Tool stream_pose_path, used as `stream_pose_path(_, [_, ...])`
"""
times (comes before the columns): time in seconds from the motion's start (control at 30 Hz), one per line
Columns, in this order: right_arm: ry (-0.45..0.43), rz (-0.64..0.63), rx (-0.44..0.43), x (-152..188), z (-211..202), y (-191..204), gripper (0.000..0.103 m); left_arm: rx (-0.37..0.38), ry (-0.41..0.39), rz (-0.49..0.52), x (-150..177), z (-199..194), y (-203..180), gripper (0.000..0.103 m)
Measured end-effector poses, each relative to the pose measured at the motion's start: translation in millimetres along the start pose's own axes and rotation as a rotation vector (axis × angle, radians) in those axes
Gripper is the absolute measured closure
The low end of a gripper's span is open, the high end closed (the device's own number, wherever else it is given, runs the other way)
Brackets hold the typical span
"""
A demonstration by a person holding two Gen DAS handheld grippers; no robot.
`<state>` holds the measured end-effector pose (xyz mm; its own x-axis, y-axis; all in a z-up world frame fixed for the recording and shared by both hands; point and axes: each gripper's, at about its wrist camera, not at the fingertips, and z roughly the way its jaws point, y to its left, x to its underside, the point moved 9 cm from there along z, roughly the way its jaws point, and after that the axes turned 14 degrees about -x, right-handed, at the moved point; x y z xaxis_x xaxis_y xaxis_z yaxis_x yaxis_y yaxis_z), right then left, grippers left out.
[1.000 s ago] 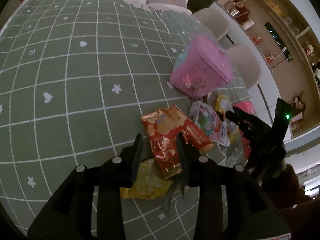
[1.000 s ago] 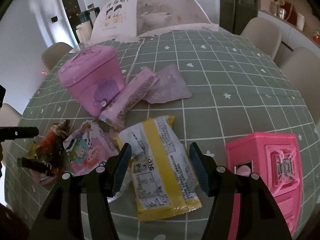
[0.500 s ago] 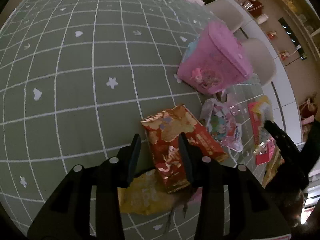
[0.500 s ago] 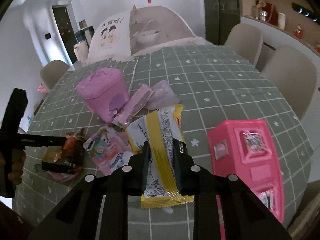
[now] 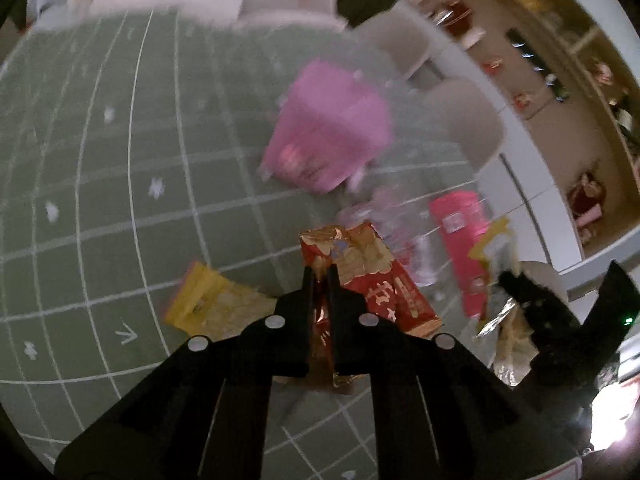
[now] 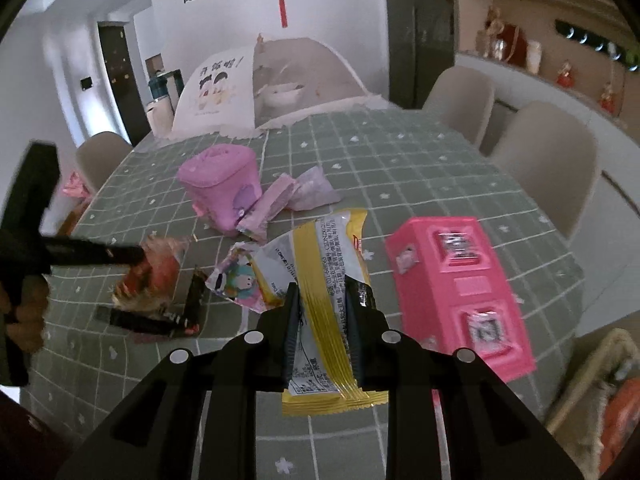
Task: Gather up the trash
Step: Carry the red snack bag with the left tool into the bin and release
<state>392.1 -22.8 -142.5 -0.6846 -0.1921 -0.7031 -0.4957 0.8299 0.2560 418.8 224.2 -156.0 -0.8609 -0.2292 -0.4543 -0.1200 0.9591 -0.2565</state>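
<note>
My left gripper (image 5: 320,276) is shut on a red and gold snack wrapper (image 5: 376,276), which hangs a little above the green checked tablecloth (image 5: 120,200). My right gripper (image 6: 322,292) is shut on a yellow and white snack wrapper (image 6: 320,256), also held off the table. A small purple lidded bin (image 6: 220,184) stands in the middle of the table. A yellow wrapper (image 5: 212,304) lies flat to the left of the left gripper. A cartoon-printed wrapper (image 6: 236,276) and a black wrapper (image 6: 160,314) lie between the two grippers.
A pink plastic box (image 6: 460,284) lies at the right by the table edge. Two pale purple wrappers (image 6: 296,192) rest beside the bin. A mesh food cover (image 6: 280,88) stands at the far end, chairs (image 6: 548,160) ring the table, and a wicker basket (image 6: 592,380) sits below right.
The left jaws closed on the red wrapper and raised it. The right jaws closed on the yellow and white wrapper and lifted it off the table, pulling back.
</note>
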Motion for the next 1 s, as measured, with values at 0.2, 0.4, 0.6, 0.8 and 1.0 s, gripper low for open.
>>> stream_pose_path(0.2, [-0.065,-0.01,0.034,1.7,-43.1,3.3,0.081,-0.029,-0.179,0.028,-23.7,-60.0,-8.2,0.097])
stream_pose_path(0.4, [-0.09,0.017,0.065,17.8,-75.3,-1.1,0.081,-0.019,-0.241,0.147,-12.6,-83.0,-48.4,0.097])
stream_pose_path(0.6, [-0.126,0.031,0.123,27.3,-120.6,-18.9,0.081,0.065,-0.201,0.224,9.7,-72.4,-108.1,0.097])
stream_pose_path(0.8, [-0.165,0.069,0.213,43.9,-171.3,-57.6,0.081,0.13,-0.175,0.307,32.0,-60.3,-174.7,0.097])
stream_pose_path(1.0, [-0.22,0.146,0.304,72.8,-223.9,-102.6,0.081,0.193,-0.16,0.418,53.6,-50.1,-251.6,0.097])
